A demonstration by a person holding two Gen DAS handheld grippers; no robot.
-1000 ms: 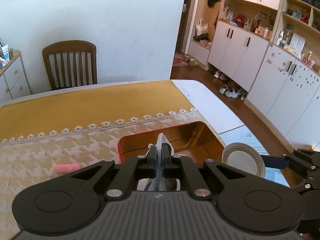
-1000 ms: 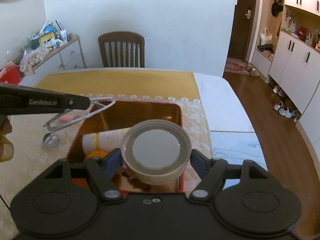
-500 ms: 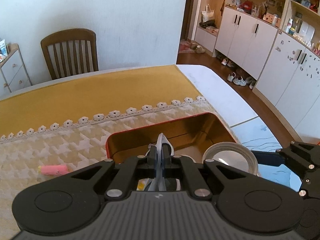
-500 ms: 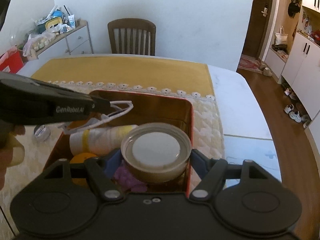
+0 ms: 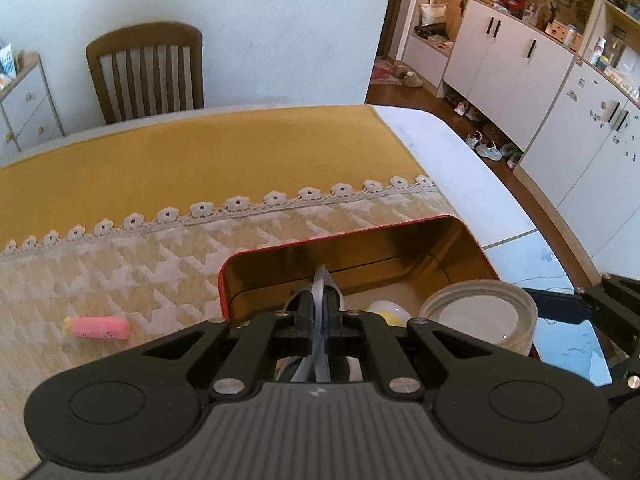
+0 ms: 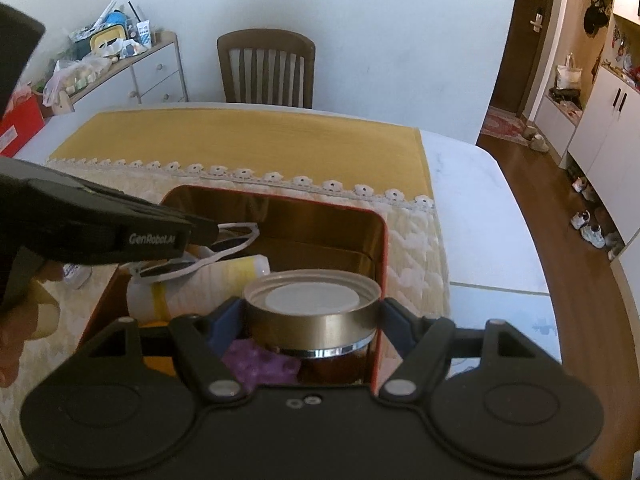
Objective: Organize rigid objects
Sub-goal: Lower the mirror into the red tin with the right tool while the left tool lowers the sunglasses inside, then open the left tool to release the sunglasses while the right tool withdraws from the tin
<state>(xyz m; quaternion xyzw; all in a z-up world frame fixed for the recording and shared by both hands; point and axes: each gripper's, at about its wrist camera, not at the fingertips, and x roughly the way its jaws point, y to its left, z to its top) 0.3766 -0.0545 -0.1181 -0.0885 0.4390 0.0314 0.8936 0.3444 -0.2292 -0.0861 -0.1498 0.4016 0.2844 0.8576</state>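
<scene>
1. Two claws are working over one red tin with a gold inside (image 6: 380, 264). The right claw (image 6: 310, 312) is gripping a jar by its gold lid (image 6: 312, 304), its blue pads pressing on either side, and is holding it just above the tin's right near corner.
2. Under the jar, a purple item (image 6: 260, 364) is lying in the tin, and something orange (image 6: 158, 360) is showing beside it.
3. The left claw (image 5: 316, 312) is pinching a pair of white-framed glasses (image 6: 212, 250), its fingers nearly closed on the thin frame, and is holding them over the tin's left side.
4. Below the glasses, a white tube with a yellow band (image 6: 200, 284) is lying across the tin's floor.
5. Left of the tin, a pink item (image 5: 100, 327) is resting on the cream quilted cloth (image 5: 120, 268), and a small clear thing (image 6: 74, 274) is sitting just beside the tin's left wall.
6. Beyond the lace trim, a mustard cloth (image 5: 220, 160) is covering the far part of the table (image 6: 472, 184).
7. A wooden chair (image 6: 266, 68) is standing at the far edge against the white wall.
</scene>
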